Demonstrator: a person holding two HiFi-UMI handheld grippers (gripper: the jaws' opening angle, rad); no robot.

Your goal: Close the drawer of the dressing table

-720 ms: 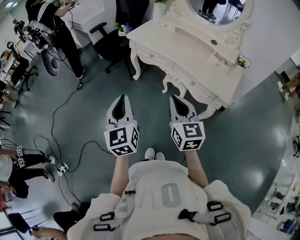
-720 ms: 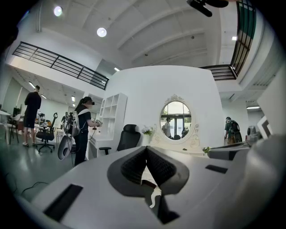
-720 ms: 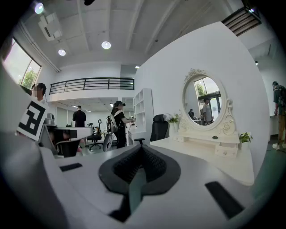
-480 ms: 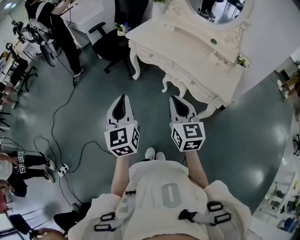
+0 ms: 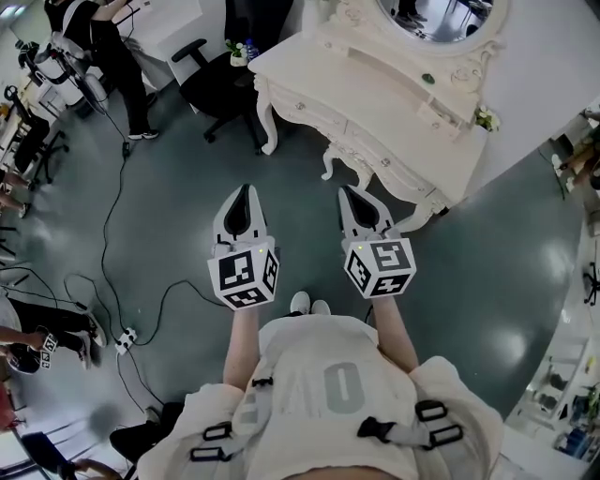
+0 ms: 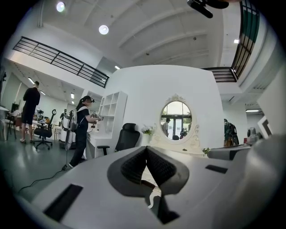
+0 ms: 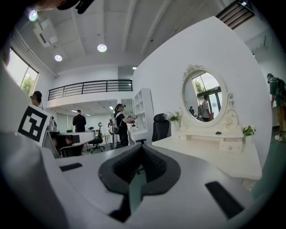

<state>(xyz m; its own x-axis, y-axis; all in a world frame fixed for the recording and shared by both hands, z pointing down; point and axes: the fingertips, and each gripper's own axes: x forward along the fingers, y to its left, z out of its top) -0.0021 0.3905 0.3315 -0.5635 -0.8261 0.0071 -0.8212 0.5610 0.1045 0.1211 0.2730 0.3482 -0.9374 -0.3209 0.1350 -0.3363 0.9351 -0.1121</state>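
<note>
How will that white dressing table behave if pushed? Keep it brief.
Broad and solid-looking, the dressing table is probably heavy and stiff. Its thin curved legs and tall mirror suggest it may rock. The glossy floor could still let it slide.

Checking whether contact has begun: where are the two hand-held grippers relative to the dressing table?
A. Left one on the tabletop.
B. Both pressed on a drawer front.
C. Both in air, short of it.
C: the head view shows the left hand-held gripper and right hand-held gripper over the floor, short of the dressing table.
</note>
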